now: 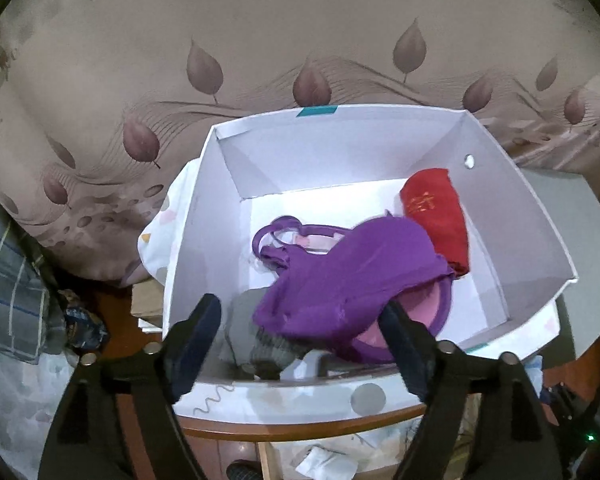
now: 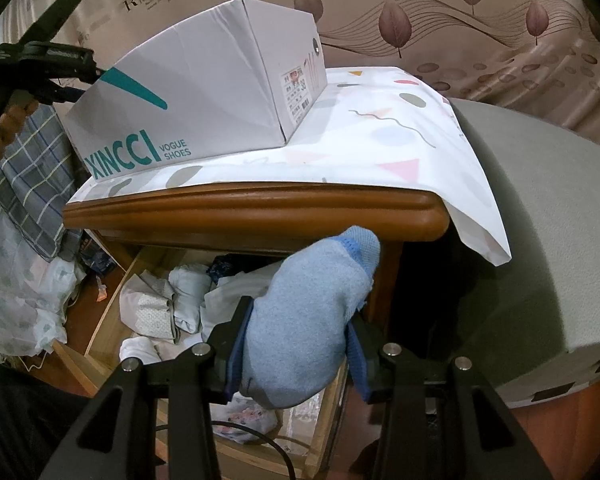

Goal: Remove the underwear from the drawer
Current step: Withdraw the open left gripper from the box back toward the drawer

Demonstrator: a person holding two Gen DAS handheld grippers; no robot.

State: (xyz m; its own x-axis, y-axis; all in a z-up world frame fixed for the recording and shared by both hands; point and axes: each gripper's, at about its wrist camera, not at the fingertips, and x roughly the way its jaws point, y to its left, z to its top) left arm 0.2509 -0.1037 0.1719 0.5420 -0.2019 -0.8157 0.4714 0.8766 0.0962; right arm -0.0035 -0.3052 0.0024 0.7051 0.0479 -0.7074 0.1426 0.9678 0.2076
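A white shoe box [image 1: 204, 220] stands open under my left gripper [image 1: 298, 306]. Inside it lie a purple undergarment [image 1: 340, 280] with pink lining, a rolled red cloth [image 1: 436, 220] and a grey sock [image 1: 252, 336]. The left gripper's fingers stand wide apart just above the box's near edge; the purple garment lies loose between them, not pinched. My right gripper [image 2: 300, 312] is shut on a light blue knitted bundle [image 2: 308, 312], held over the open wooden drawer [image 2: 108, 308], which is full of pale folded clothes [image 2: 188, 292].
The box [image 2: 188, 92] sits on a patterned cloth [image 2: 380, 140] covering the wooden nightstand top [image 2: 260, 204]. A grey padded seat [image 2: 540, 240] stands to the right, checked bedding [image 2: 32, 176] to the left. A leaf-print headboard [image 1: 300, 40] rises behind.
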